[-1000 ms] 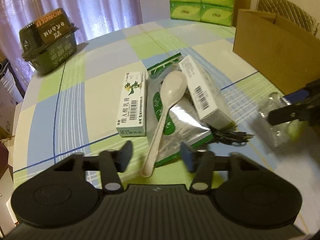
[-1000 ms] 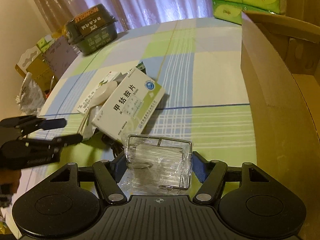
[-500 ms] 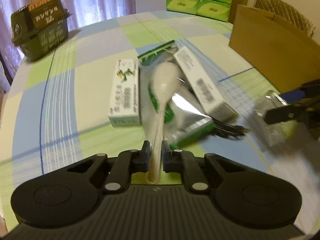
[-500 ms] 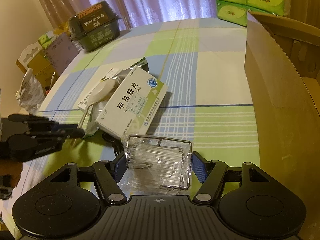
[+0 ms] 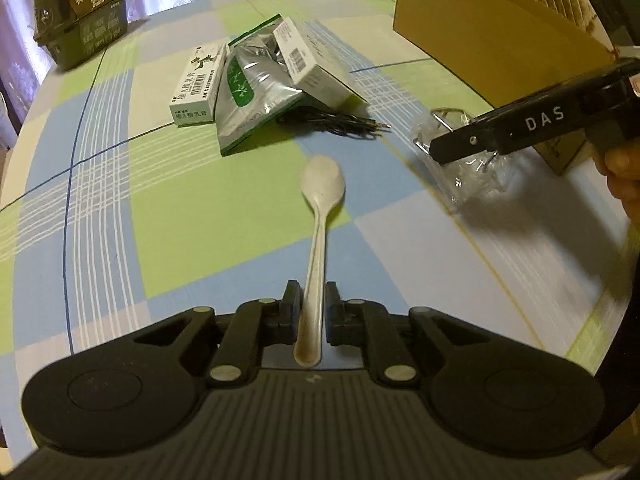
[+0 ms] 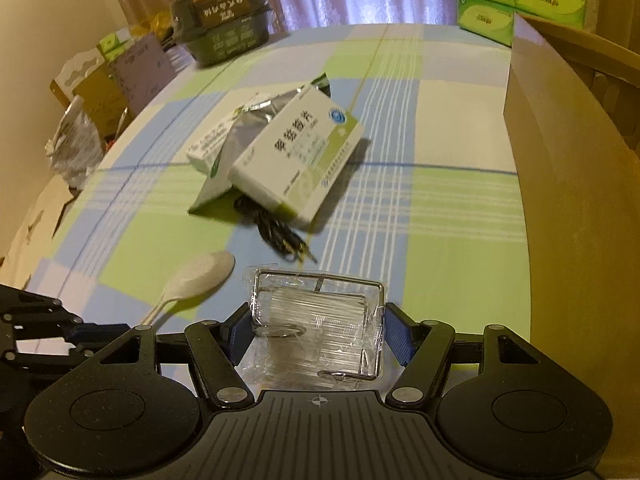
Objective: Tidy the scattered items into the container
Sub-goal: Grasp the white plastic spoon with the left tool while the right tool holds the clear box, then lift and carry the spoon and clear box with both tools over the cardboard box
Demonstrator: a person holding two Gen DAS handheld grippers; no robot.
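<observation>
The white spoon [image 5: 322, 184] bears no writing; its long axis runs straight away from the left gripper [image 5: 310, 306], bowl foremost, over the checked tablecloth [image 5: 120, 200]; the jaws are closed on the handle's end. The right gripper [image 6: 316, 330], marked "DAS" on its side, clamps a clear plastic packet [image 6: 316, 328] with a wire frame. Beyond lie a white medicine box [image 6: 296, 160] printed in Chinese, a silver-green pouch [image 5: 248, 92], black cables [image 5: 332, 122]; the cardboard box [image 5: 500, 28] stands to the right; a dark tub [image 6: 220, 20] reads "KONGFU" upside down.
</observation>
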